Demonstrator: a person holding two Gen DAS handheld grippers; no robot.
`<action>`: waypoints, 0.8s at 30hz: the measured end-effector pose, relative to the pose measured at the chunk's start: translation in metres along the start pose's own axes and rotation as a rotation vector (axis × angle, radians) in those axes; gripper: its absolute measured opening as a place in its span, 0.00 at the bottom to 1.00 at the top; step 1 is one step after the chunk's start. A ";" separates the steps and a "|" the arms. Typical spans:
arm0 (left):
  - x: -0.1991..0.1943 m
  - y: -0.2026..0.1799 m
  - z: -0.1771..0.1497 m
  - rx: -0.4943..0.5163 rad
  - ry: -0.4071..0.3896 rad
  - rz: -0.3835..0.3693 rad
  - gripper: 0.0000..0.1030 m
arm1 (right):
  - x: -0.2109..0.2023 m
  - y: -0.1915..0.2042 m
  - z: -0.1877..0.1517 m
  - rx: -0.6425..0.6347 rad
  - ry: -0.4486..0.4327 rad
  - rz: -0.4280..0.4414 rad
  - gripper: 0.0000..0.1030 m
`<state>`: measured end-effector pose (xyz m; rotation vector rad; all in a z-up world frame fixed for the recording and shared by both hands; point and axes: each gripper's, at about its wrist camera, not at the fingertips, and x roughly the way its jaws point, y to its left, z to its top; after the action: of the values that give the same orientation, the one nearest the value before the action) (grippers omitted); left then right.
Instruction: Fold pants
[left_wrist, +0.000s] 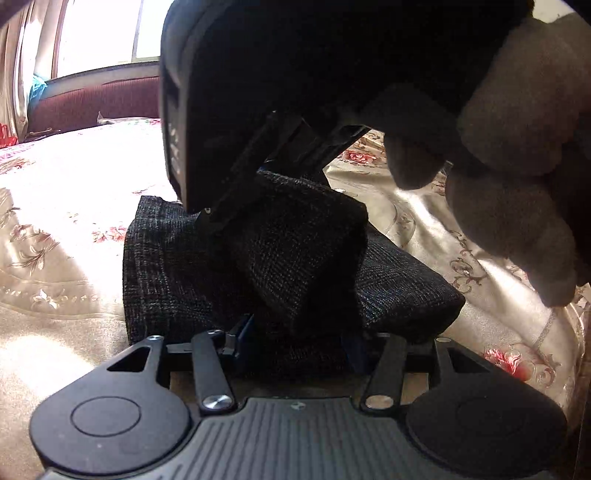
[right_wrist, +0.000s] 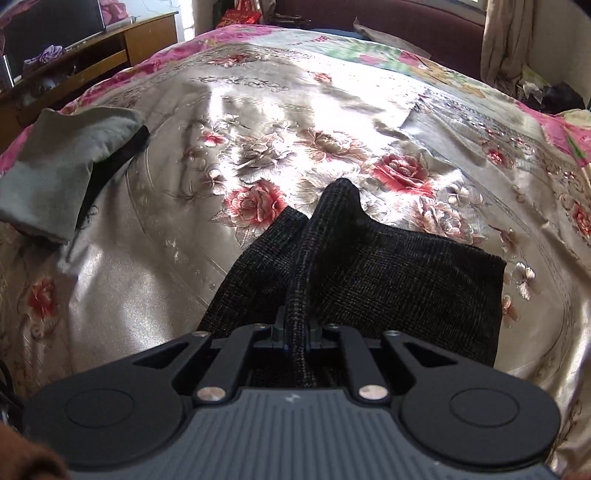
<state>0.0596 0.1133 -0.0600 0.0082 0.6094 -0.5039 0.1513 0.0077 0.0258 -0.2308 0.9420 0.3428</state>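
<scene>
Both tongs work the same dark garment. Right gripper (right_wrist: 295, 332) is pinched nearly closed on a raised ridge of the dark charcoal, coarsely woven checked pants (right_wrist: 388, 280); that ridge runs from the jaws toward 12 o'clock in the right wrist view, ending in a soft peak. Left gripper (left_wrist: 295, 343) stands about half open with a thick folded edge of the same pants (left_wrist: 288, 258) between its blue pads; whether the pads actually press the cloth cannot be told.

In the left wrist view the pants lie straight ahead at 12 o'clock, a flap hanging from the other tool's fingers, and a person's grey-gloved hand (left_wrist: 517, 155) wraps that tool at 2 o'clock. The folded bundle's long axis runs roughly 9 to 3 o'clock across the left tongs, so the held flap probably needs laying down along it.

The cloth looks thick and grippy. Beneath lies a glossy, slippery satin bedspread with rose print (right_wrist: 258, 122). A grey folded garment (right_wrist: 55, 166) rests at 10 o'clock, well apart.
</scene>
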 end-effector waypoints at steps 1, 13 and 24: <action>0.000 0.001 0.000 0.000 0.000 0.001 0.63 | 0.001 0.003 0.000 -0.012 -0.002 -0.005 0.10; -0.050 0.001 -0.008 0.035 0.051 0.090 0.63 | -0.040 -0.028 -0.013 0.159 -0.120 0.229 0.20; 0.002 0.019 0.071 0.118 -0.099 0.229 0.64 | 0.030 -0.105 0.004 0.165 -0.191 0.072 0.20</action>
<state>0.1086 0.1183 -0.0056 0.1623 0.4740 -0.3158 0.2114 -0.0819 0.0080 -0.0128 0.7866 0.3451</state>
